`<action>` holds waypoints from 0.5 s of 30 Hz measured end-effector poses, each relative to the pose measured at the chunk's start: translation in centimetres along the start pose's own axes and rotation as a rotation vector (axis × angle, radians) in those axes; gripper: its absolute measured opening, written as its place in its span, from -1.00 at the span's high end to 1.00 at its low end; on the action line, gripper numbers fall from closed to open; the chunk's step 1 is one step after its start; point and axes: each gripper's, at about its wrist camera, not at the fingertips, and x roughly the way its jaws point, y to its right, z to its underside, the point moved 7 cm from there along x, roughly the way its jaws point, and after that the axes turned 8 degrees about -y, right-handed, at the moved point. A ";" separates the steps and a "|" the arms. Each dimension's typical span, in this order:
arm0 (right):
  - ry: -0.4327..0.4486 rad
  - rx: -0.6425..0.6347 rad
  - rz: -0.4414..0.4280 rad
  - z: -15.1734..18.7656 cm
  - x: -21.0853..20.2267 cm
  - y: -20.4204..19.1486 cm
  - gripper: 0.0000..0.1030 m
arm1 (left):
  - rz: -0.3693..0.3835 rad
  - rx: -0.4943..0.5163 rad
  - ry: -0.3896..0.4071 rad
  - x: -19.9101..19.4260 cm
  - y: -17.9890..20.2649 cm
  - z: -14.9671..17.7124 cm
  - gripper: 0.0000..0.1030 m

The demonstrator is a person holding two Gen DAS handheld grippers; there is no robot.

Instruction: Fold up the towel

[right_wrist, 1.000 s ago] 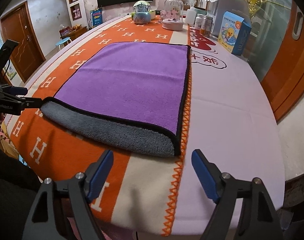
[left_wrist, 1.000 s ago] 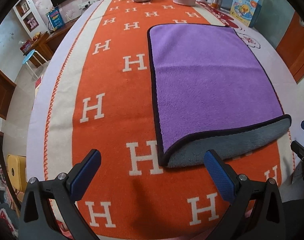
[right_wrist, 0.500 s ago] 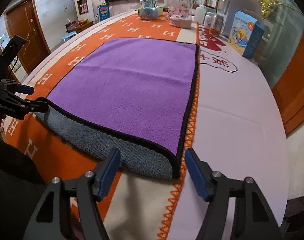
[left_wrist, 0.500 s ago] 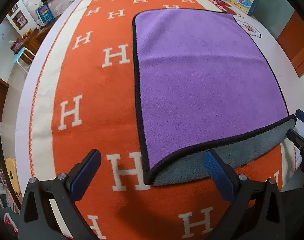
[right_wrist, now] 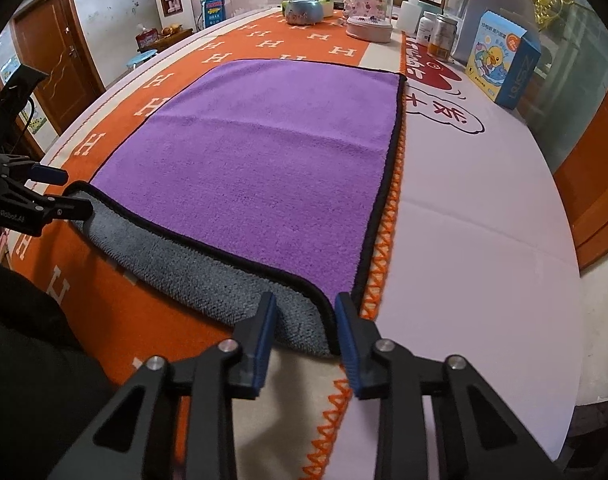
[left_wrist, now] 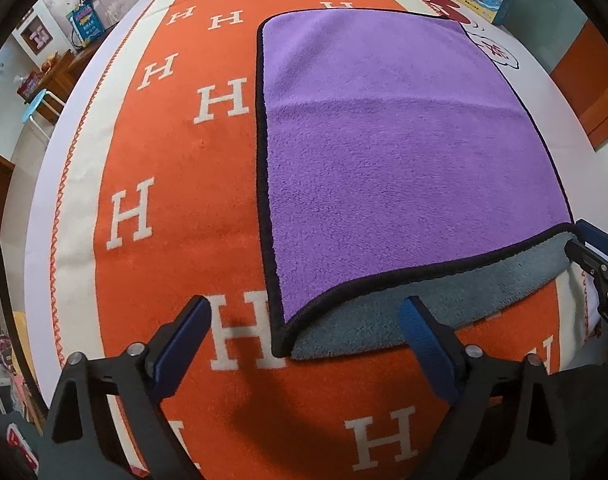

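Observation:
A purple towel [left_wrist: 392, 152] with a grey underside and black trim lies folded once on the orange H-patterned cloth [left_wrist: 176, 184]; it also shows in the right wrist view [right_wrist: 272, 168]. Its grey lower layer sticks out along the near edge. My left gripper [left_wrist: 304, 332] is open, with the towel's near left corner between its fingers. My right gripper [right_wrist: 306, 316] is partly closed, its blue pads on either side of the near right corner [right_wrist: 324, 320]. Each gripper shows in the other's view, the right one [left_wrist: 596, 256] and the left one [right_wrist: 44, 192].
At the table's far end stand a snow globe [right_wrist: 304, 0], a domed figurine [right_wrist: 370, 8], jars [right_wrist: 440, 36] and a blue box [right_wrist: 504, 64]. White tablecloth [right_wrist: 484, 208] lies right of the towel. A door [right_wrist: 52, 68] and a stool [right_wrist: 142, 58] are at the left.
Both grippers have moved forward to the towel's near corners. The right gripper's fingers have narrowed a lot around the right corner. The left stays wide open.

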 end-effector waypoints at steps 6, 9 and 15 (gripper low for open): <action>-0.005 0.011 -0.005 0.4 -0.3 0.0 0.62 | 0.000 -0.016 0.007 -0.5 -0.1 0.5 -0.30; -0.010 0.017 -0.009 0.7 -0.4 0.0 0.70 | 0.005 -0.021 0.005 -0.6 -0.2 0.8 -0.10; -0.010 0.029 0.001 0.9 -0.6 0.1 0.84 | 0.013 -0.018 0.017 -0.9 -0.2 0.9 0.41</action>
